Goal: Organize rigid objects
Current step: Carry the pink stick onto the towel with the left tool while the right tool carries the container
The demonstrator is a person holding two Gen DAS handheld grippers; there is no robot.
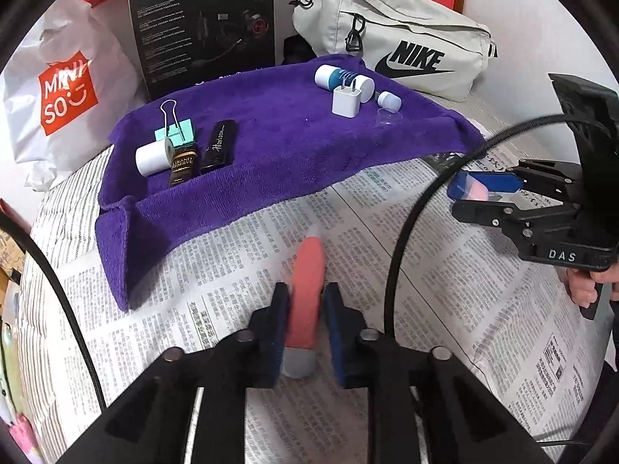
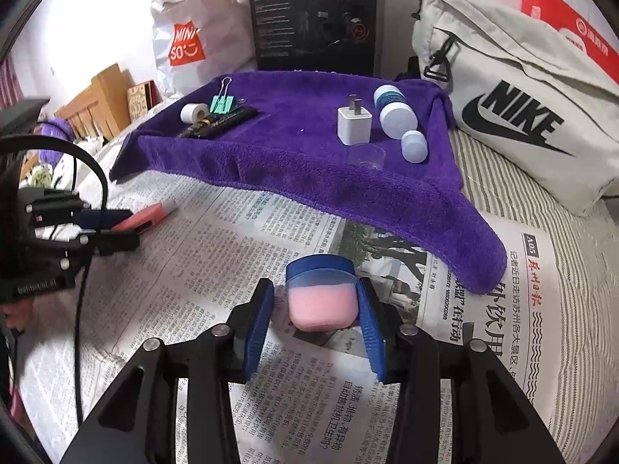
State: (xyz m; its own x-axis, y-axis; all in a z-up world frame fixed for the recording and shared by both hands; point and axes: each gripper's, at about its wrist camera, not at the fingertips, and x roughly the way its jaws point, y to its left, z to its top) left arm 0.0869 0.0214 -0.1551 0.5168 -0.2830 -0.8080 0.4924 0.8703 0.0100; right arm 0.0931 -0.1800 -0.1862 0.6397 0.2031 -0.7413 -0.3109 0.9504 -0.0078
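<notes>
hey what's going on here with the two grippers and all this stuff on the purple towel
A person is sorting small items onto a purple towel spread over newspaper. The left gripper is shut on a slim salmon-pink tube, held above the newspaper. The right gripper has a small pink jar with a blue lid between its pads. Already on the towel: a white charger plug, a teal binder clip and a white tape roll.
</notes>
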